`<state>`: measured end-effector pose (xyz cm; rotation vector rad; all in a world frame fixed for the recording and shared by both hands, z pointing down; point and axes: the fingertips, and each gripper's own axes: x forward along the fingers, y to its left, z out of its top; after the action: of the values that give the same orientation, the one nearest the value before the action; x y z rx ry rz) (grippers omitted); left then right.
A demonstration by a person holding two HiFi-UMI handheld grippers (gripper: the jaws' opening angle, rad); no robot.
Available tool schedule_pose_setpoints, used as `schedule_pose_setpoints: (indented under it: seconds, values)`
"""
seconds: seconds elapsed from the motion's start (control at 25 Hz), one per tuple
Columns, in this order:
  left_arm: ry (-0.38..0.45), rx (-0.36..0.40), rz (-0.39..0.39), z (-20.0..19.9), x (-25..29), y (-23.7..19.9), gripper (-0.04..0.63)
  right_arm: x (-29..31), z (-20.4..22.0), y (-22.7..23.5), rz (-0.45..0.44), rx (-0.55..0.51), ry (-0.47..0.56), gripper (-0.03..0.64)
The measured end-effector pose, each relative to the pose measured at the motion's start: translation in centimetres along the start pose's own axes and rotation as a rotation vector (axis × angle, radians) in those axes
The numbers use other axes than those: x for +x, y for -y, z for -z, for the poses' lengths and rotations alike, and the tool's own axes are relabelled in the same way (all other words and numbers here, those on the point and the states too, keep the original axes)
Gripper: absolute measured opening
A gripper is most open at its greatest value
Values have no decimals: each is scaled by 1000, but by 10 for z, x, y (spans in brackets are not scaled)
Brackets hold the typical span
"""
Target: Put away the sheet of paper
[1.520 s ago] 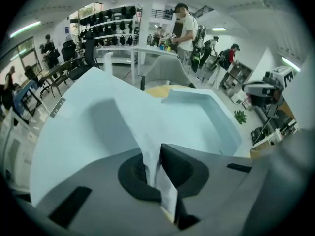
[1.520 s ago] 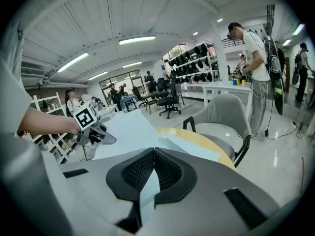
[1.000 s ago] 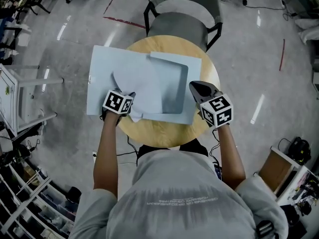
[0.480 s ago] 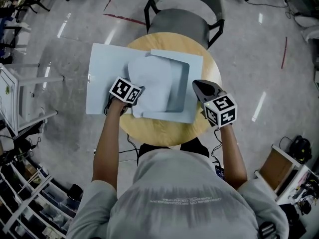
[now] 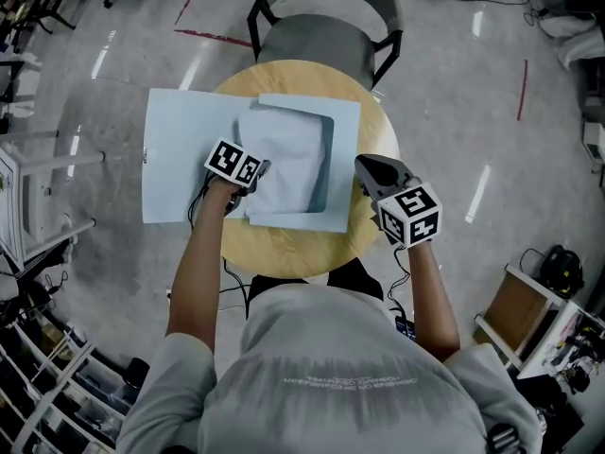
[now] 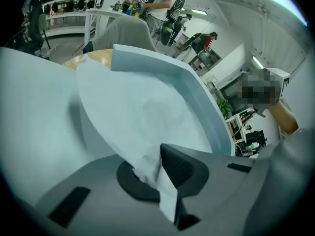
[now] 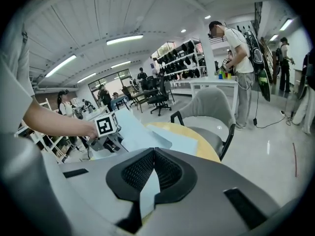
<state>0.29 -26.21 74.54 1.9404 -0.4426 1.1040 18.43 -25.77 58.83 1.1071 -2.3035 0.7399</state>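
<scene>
Head view: it sits on the person's head, high up, and looks steeply down. It sees the whole round worktop (image 5: 293,249), both arms, the floor, and the chair (image 5: 326,26) on the far side.
Left tool view: it rides on the left tool (image 6: 160,168) and looks along its jaws. It is very near the sheet of paper (image 6: 142,112) and faces over the blue folder (image 6: 29,112) toward the chair.
Right tool view: it rides on the right tool (image 7: 153,154), low down. It looks across the worktop to the chair.
Shared: all three views see the worktop, folder and chair. The head view and right tool view both see the left tool.
</scene>
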Motion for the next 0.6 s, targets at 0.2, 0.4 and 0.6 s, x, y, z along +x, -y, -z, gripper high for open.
schedule_pose_setpoints:
  seconds: [0.2, 0.4, 0.6]
  values:
    - [-16, 25, 59, -13, 8, 5, 20, -10, 9, 12, 20, 32, 9, 29]
    - [-20, 87, 157, -27, 8, 32, 20, -16, 15, 17, 33, 34, 8, 29]
    - [-66, 132, 222, -30, 24, 51, 20, -18, 15, 20, 36, 34, 14, 29]
